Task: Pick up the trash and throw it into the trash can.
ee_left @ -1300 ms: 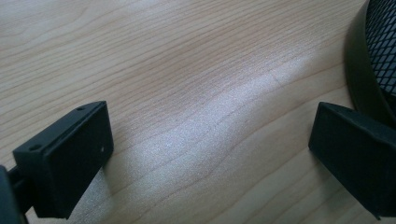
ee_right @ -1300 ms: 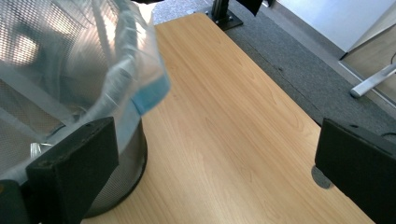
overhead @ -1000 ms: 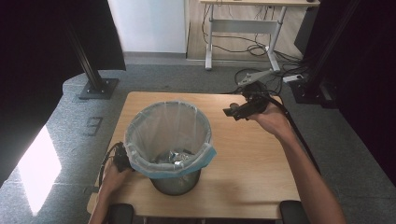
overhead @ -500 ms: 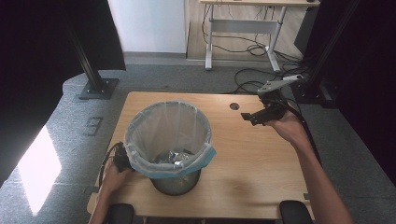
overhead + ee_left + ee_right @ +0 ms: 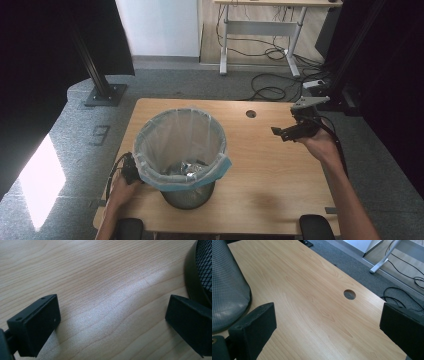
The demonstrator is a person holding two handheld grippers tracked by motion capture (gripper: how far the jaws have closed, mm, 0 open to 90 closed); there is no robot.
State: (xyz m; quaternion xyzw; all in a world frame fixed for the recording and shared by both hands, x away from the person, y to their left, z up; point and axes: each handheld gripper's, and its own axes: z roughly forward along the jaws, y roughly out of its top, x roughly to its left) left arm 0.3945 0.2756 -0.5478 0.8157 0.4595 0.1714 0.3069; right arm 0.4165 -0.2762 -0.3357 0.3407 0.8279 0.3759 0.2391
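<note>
A black mesh waste bin (image 5: 189,192) lined with a clear bag with a blue rim (image 5: 181,142) stands on the wooden table (image 5: 265,170), left of centre. Crumpled rubbish (image 5: 187,167) lies at its bottom. My left gripper (image 5: 129,174) rests low on the table against the bin's left side; in the left gripper view it (image 5: 110,322) is open over bare wood, the bin's base (image 5: 197,277) just past the right jaw. My right gripper (image 5: 291,131) is held above the table's right part, open and empty, with the bin's mesh wall (image 5: 227,290) at the left of its own view.
A round cable hole (image 5: 251,114) sits near the table's far edge, seen too as a cable hole (image 5: 349,294) in the right gripper view. Cables (image 5: 272,92) and a white desk frame (image 5: 260,35) lie on the floor beyond. Black stand posts (image 5: 97,75) flank the table.
My right gripper has drawn back to the right, away from the bin, and now hangs lower over the table's right part. The left gripper and the bin have stayed put.
</note>
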